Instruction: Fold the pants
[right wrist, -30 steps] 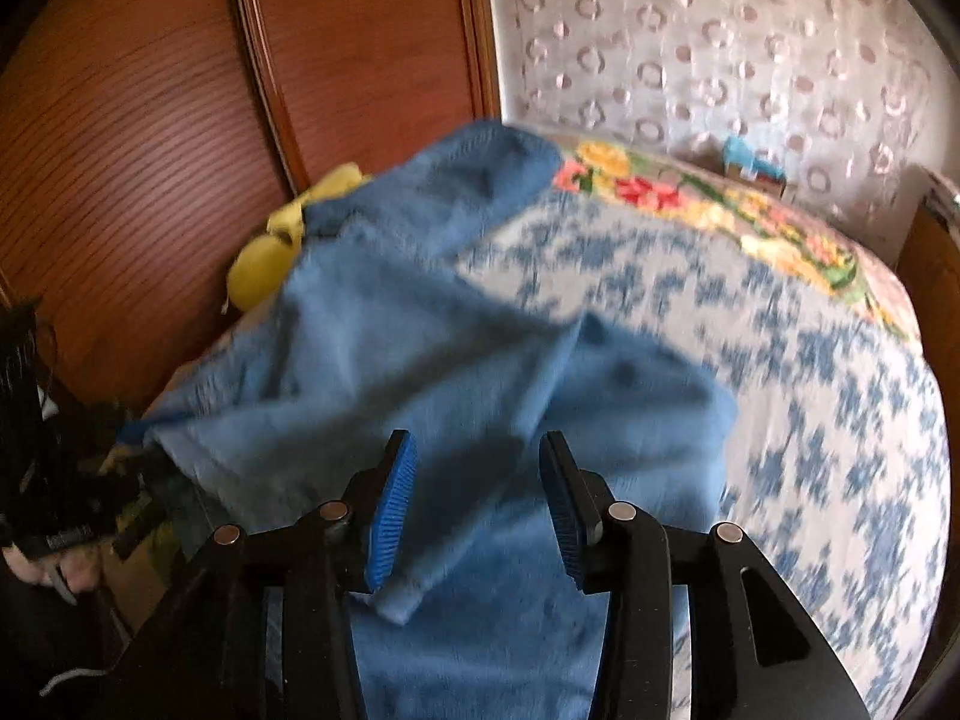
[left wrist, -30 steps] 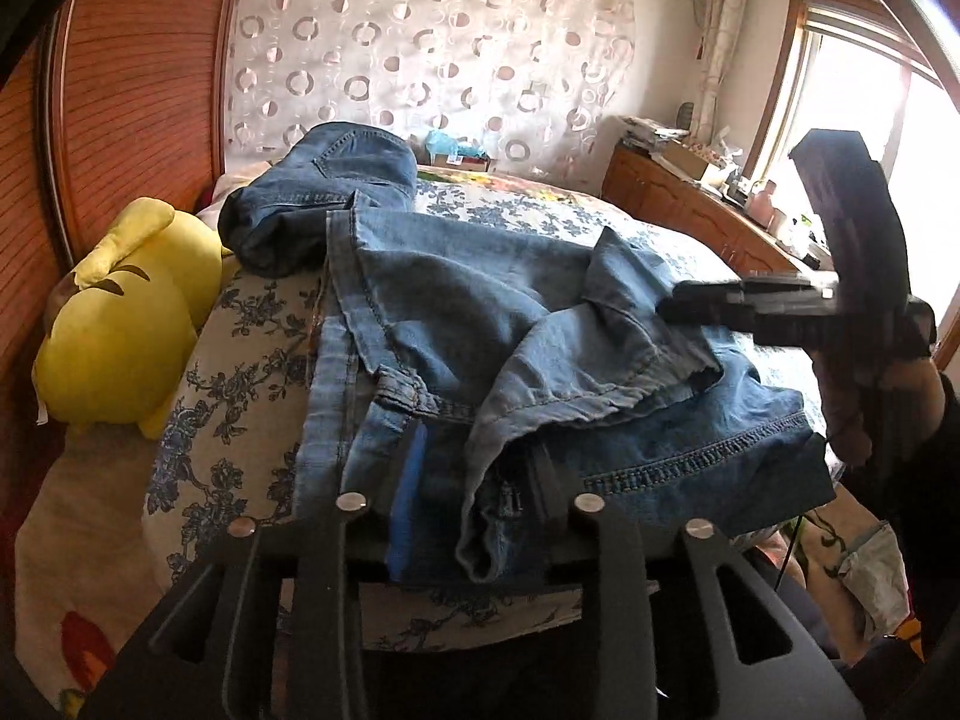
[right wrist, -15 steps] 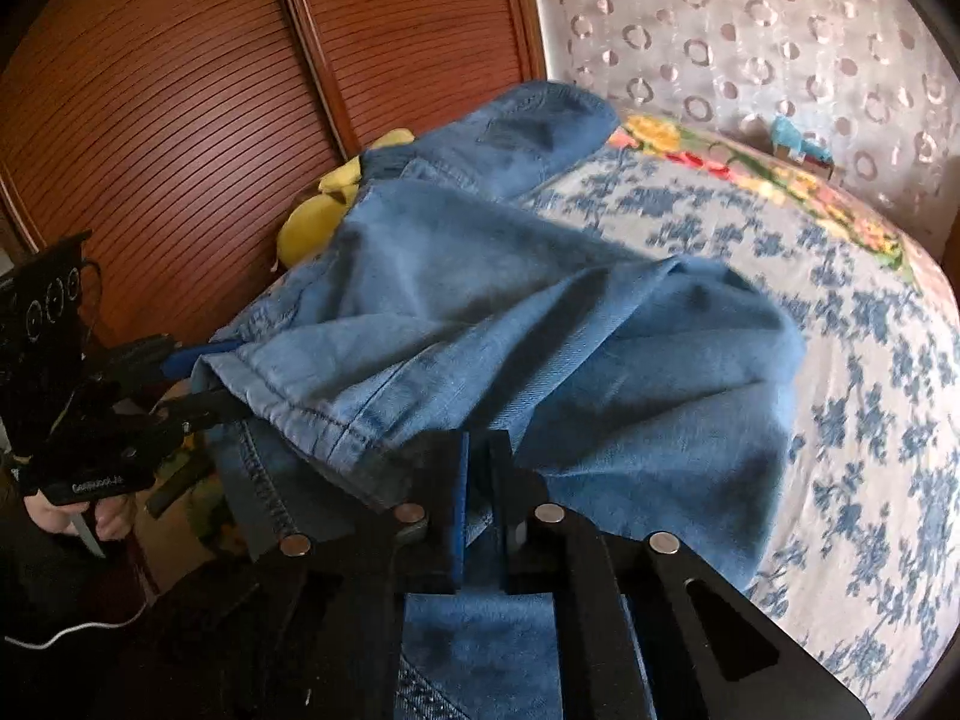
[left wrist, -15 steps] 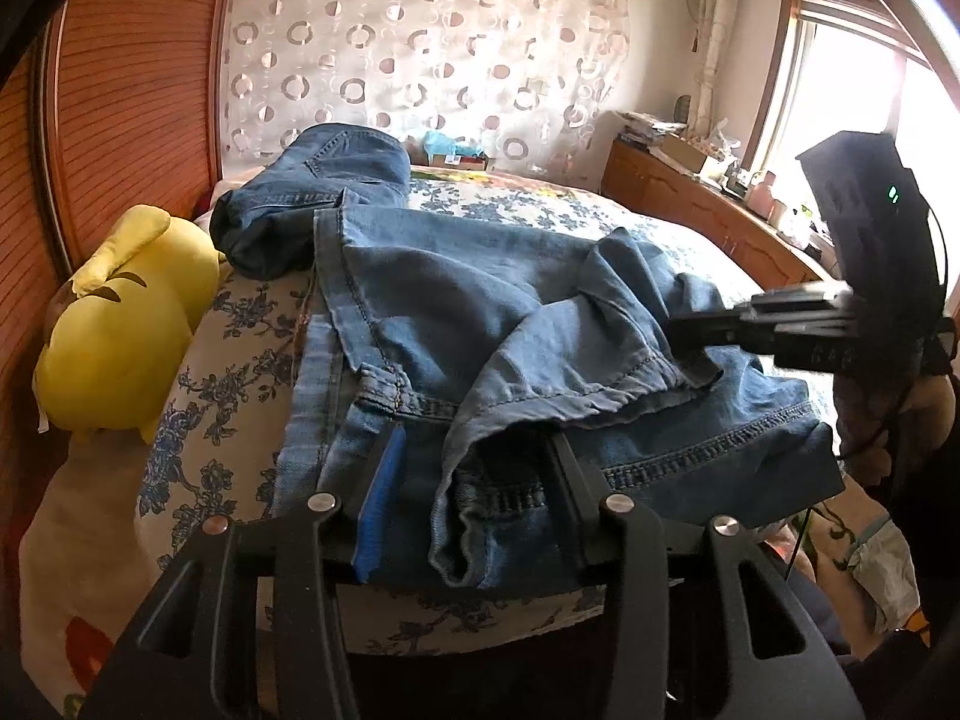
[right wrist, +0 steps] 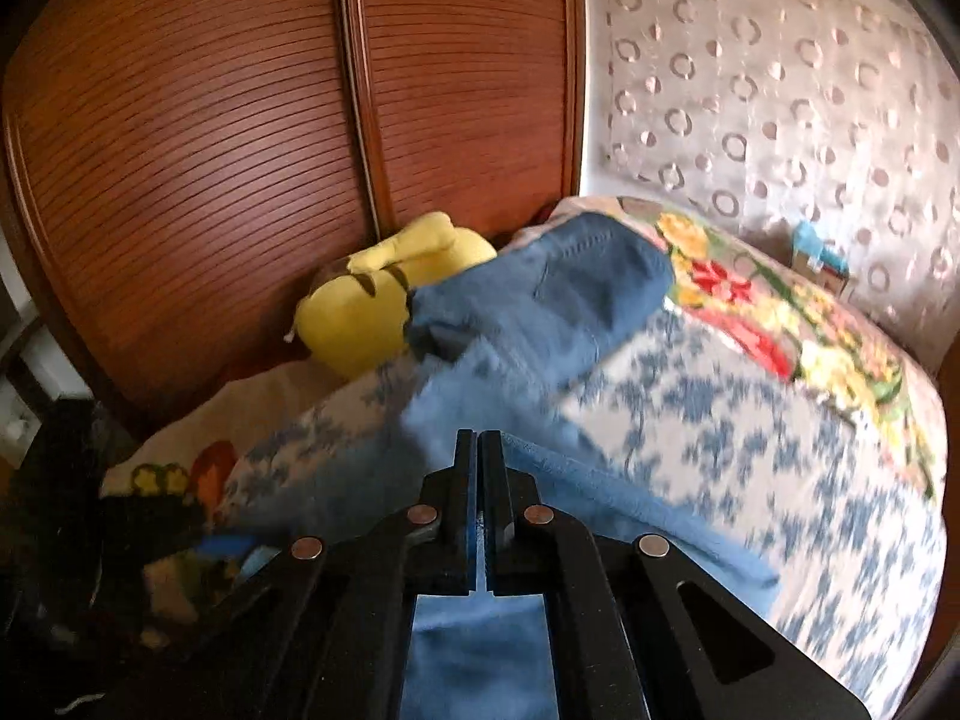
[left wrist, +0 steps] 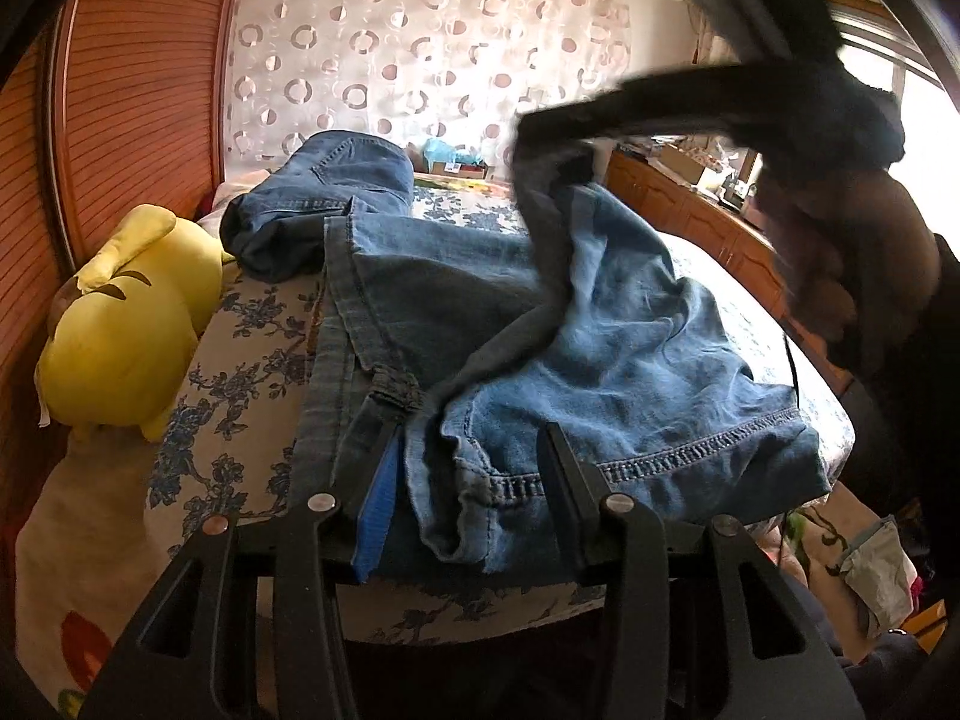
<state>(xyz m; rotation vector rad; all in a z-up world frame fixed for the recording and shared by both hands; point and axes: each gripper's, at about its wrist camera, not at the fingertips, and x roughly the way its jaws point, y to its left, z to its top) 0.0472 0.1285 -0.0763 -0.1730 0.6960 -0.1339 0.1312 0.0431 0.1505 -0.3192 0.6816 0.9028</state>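
Light blue jeans (left wrist: 630,360) lie crumpled across the near end of the bed. My left gripper (left wrist: 474,450) stays low at the bed's edge. It is open, with a fold of the stitched denim edge between its fingers; the blue pad (left wrist: 378,498) shows bare beside the cloth. My right gripper (left wrist: 534,132), blurred at the upper right, is shut on a flap of the jeans and holds it lifted above the pile. In the right wrist view its fingers (right wrist: 478,441) are pressed together over the blurred denim (right wrist: 480,642).
A darker folded pair of jeans (left wrist: 336,192) lies further up the bed (left wrist: 240,360). A yellow plush toy (left wrist: 126,324) sits at the bed's left by the wooden wardrobe doors (right wrist: 240,120). A wooden dresser (left wrist: 708,210) runs along the right. A hand (left wrist: 852,252) holds the right gripper.
My right gripper closed on the denim and rose, pulling a flap up over the pile. My left gripper's jaws widened around the denim edge and kept their place.
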